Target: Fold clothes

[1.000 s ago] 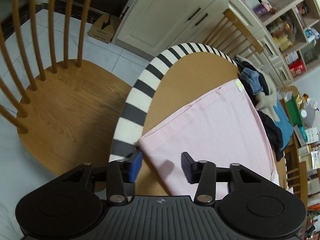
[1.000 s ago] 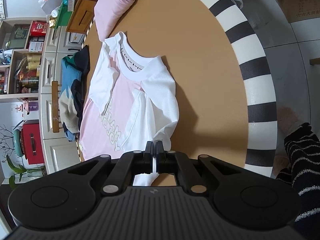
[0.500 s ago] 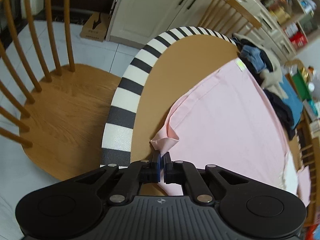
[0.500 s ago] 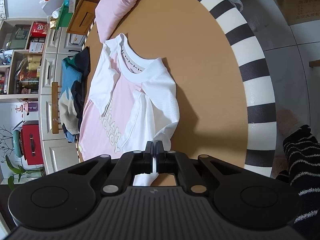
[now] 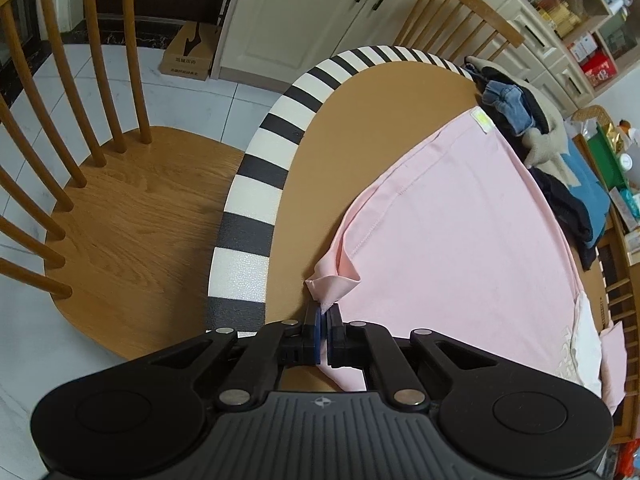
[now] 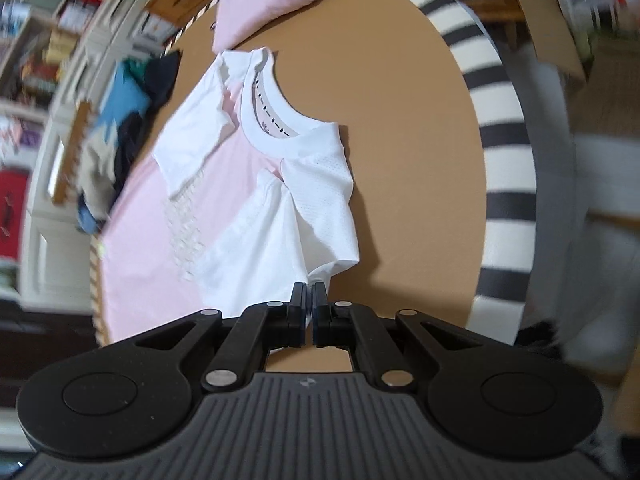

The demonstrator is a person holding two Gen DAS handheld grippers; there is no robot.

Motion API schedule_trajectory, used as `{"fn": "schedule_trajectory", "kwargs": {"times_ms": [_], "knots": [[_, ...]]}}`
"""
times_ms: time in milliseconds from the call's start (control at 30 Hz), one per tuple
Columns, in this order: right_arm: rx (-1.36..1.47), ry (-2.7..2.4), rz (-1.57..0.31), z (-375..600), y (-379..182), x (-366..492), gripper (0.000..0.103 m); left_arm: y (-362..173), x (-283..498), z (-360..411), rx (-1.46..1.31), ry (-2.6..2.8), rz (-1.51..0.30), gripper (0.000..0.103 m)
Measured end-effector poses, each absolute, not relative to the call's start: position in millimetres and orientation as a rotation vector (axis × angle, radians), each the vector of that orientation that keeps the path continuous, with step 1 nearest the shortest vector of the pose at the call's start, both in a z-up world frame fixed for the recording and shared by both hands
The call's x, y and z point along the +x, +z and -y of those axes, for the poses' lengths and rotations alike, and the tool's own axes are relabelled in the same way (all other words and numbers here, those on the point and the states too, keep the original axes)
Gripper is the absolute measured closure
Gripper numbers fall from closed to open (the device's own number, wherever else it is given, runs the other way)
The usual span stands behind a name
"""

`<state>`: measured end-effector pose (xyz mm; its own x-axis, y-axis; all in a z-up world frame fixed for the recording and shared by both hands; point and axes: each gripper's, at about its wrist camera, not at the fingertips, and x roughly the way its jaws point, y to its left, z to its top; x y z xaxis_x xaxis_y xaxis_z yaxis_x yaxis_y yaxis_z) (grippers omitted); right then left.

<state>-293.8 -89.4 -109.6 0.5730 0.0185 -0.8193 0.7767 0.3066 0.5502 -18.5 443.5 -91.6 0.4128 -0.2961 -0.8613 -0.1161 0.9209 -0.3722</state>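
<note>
R gripper (image 6: pixel 308 292) clamped on white sleeve (image 6: pixel 320 216), pink tee (image 6: pixel 160 216), table (image 6: pixel 400 120)

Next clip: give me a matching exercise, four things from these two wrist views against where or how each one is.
Things:
1. left gripper
2. right gripper
3. wooden chair
4. pile of dark clothes

States:
A. shut on the shirt's white sleeve
B. along the table's far side
C. shut on the shirt's pink hem corner
D. beside the striped table edge

Pairs: 1-C, 2-A, 3-D, 4-B

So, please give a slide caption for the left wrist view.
Left gripper pinches the pink shirt's hem corner on the table.
</note>
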Motion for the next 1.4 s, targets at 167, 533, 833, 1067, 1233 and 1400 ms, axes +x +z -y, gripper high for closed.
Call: {"fn": "schedule_trajectory", "kwargs": {"times_ms": [167, 533, 833, 1067, 1233, 1400], "knots": [[1.036, -0.579, -0.916, 85.1, -102.0, -281.7, 0.1, -90.2, -16.9, -439.9, -0.378, -0.122, -1.149, 0.1], [0.987, -0.556, -0.943, 87.1, -96.5, -284.4, 0.101, -86.3, -20.2, -442.9, -0.356, -0.128, -1.151, 0.1], [0.96, -0.572, -0.975, 87.8, -97.7, -300.0, 0.101, -84.0, -38.8, -446.1, -0.338, -0.16, -1.179, 0.1], [0.972, -0.606, -0.981, 96.4, -97.6, -314.0, 0.101, -82.5, -65.2, -450.3, -0.339, -0.192, -1.206, 0.1], [0.98, -0.594, -0.968, 101.0, -93.5, -308.1, 0.101, -82.2, -67.9, -451.6, -0.358, -0.19, -1.211, 0.1], [0.97, -0.569, -0.96, 106.0, -80.5, -298.6, 0.101, -68.3, -64.2, -448.6, -0.373, -0.209, -1.194, 0.1]]}}
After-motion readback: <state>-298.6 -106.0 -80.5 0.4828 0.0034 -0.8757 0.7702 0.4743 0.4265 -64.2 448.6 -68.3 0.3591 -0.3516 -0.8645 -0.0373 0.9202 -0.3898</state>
